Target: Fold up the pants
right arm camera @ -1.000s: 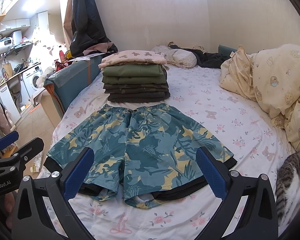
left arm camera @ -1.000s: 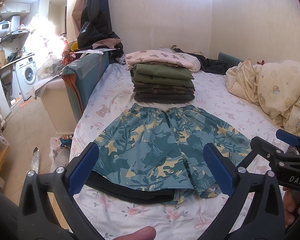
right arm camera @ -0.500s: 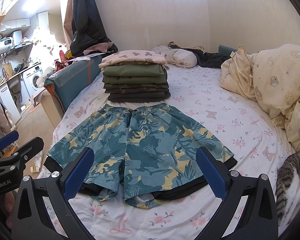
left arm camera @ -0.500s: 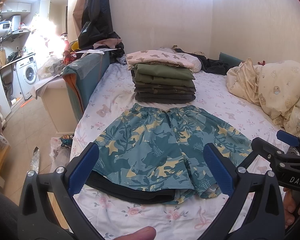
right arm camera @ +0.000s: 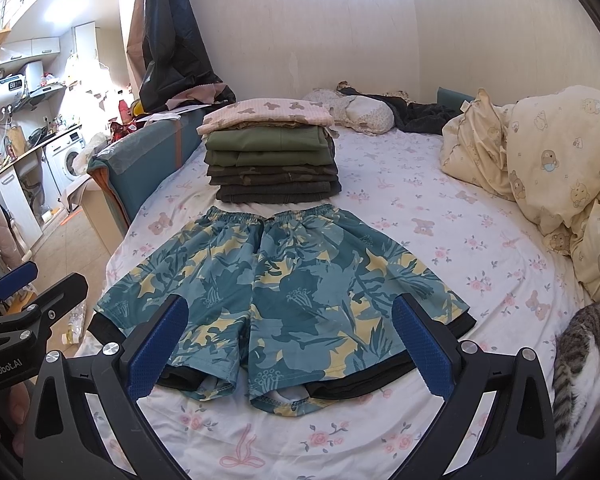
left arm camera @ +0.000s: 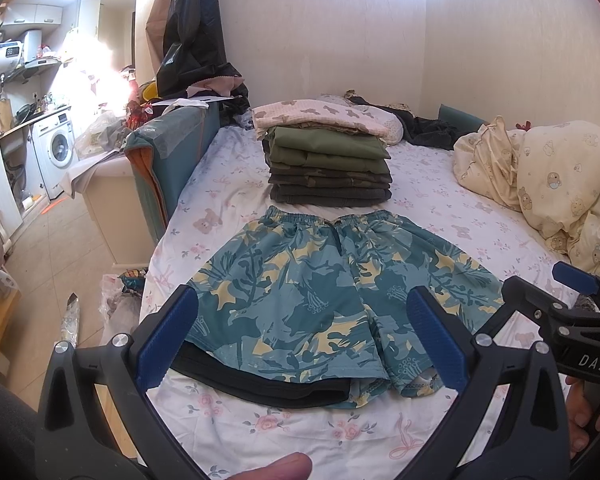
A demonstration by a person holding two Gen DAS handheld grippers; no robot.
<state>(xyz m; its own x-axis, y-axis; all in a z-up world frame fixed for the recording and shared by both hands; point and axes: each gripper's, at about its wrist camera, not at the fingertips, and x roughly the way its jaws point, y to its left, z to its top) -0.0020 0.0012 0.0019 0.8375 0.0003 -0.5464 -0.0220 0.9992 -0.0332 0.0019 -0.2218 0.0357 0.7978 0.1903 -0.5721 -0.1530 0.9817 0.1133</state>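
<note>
I am hovering both hand-held grippers, left (left arm camera: 302, 340) and right (right arm camera: 290, 342), wide open and empty over the floral shorts (right arm camera: 284, 292) lying flat just ahead on the bed (right arm camera: 440, 216); thin, limp, probably slippery, so pinching hem corners.

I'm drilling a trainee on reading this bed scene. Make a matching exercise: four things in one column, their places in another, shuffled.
Things:
1. blue and yellow floral shorts
2. stack of folded olive and dark garments
3. striped tabby cat
4. cream bear-print duvet

Places:
A. far right, against the wall
B. near right edge of the bed
C. spread flat, centre
D. just behind the waistband

Pairs: 1-C, 2-D, 3-B, 4-A
</note>
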